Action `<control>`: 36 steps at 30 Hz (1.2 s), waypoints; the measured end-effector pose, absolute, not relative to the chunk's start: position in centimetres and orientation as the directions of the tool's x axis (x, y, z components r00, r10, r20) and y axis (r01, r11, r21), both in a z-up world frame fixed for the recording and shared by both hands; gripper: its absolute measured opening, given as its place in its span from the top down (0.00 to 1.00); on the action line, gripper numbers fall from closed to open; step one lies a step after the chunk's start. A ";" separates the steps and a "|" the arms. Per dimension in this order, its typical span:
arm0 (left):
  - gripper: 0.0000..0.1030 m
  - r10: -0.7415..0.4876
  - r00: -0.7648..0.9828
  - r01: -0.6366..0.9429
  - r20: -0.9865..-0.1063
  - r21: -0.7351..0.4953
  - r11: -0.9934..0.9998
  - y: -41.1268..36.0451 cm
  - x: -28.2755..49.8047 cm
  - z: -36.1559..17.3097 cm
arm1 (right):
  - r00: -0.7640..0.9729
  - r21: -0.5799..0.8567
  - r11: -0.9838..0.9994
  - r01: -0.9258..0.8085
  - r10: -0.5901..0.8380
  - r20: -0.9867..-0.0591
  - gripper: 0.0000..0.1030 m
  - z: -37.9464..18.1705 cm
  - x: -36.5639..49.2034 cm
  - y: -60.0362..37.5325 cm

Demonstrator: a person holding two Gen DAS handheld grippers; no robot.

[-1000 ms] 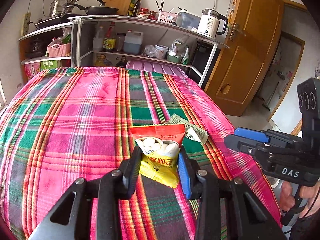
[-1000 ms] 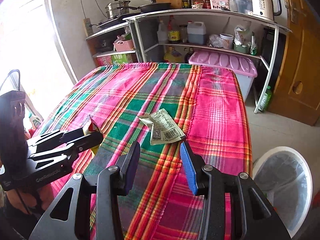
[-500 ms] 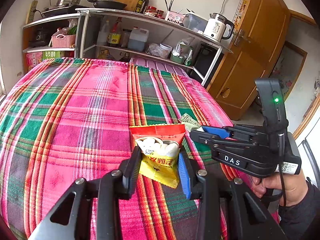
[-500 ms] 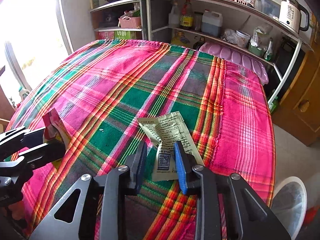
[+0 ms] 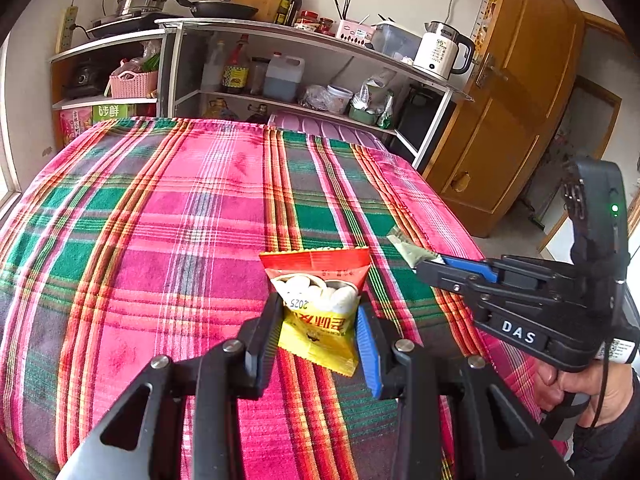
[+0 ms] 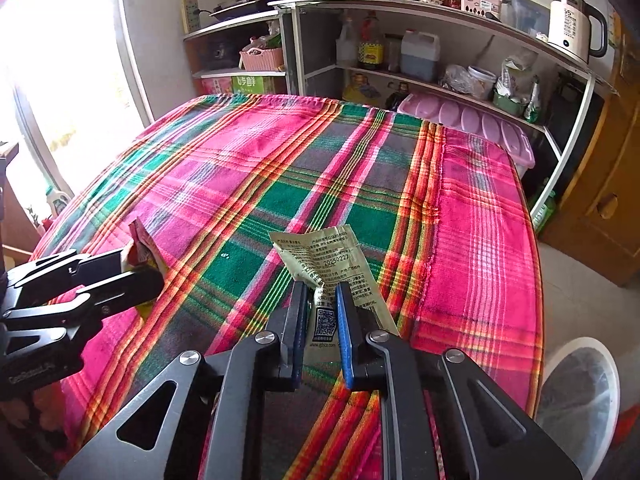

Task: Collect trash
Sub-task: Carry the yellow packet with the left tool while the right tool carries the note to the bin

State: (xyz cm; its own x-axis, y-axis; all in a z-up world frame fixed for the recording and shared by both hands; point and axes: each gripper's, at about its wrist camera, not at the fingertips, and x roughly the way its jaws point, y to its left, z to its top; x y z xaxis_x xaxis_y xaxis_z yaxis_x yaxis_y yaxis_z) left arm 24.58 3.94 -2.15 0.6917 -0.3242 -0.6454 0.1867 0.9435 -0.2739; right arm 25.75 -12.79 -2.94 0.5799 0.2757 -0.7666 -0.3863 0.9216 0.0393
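My left gripper (image 5: 320,320) is shut on a red and yellow snack packet (image 5: 320,304) and holds it just above the plaid tablecloth (image 5: 180,220). My right gripper (image 6: 322,312) is shut on a pale green wrapper (image 6: 332,264) with a QR code, at the table's right side. In the left wrist view the right gripper (image 5: 430,266) sits to the right with the green wrapper's tip (image 5: 404,246) sticking out of it. In the right wrist view the left gripper (image 6: 148,276) shows at the left with the snack packet (image 6: 144,248) in it.
A white trash bin (image 6: 576,396) with a dark liner stands on the floor off the table's right edge. A shelf unit (image 5: 300,72) with pots, bottles and a kettle (image 5: 442,54) runs behind the table. A pink bin lid (image 6: 472,124) and a wooden door (image 5: 516,112) are at the right.
My right gripper moved in over the green wrapper, closed on it and has lifted it slightly. My left gripper kept hold of the snack packet.
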 end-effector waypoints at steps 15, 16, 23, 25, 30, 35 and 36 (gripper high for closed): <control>0.64 -0.295 0.711 0.202 -0.638 -0.216 0.955 0.3 22.0 0.3 | 0.649 0.163 0.928 -0.336 0.354 -0.673 0.86 0.6 19.1 -17.6; 0.64 -0.297 0.711 0.208 -0.638 -0.213 0.955 -0.1 21.8 0.5 | 0.653 0.169 0.929 -0.329 0.353 -0.670 0.86 0.6 18.8 -18.0; 0.64 -0.325 0.706 0.255 -0.630 -0.202 0.945 -3.9 21.3 1.3 | 0.683 0.195 0.944 -0.265 0.327 -0.653 0.86 0.8 16.8 -22.0; 0.64 -0.337 0.699 0.274 -0.630 -0.199 0.941 -5.2 21.3 1.4 | 0.692 0.201 0.949 -0.243 0.315 -0.650 0.86 0.9 16.4 -23.2; 0.63 -0.369 0.681 0.321 -0.632 -0.195 0.927 -8.4 21.5 1.6 | 0.710 0.217 0.957 -0.194 0.290 -0.641 0.86 0.8 15.4 -26.1; 0.63 -0.402 0.662 0.370 -0.632 -0.191 0.909 -11.7 21.5 1.8 | 0.727 0.233 0.962 -0.146 0.264 -0.634 0.86 0.7 14.7 -28.9; 0.63 -0.409 0.658 0.381 -0.632 -0.190 0.905 -12.4 21.6 1.9 | 0.730 0.236 0.962 -0.136 0.259 -0.633 0.86 0.7 14.7 -29.6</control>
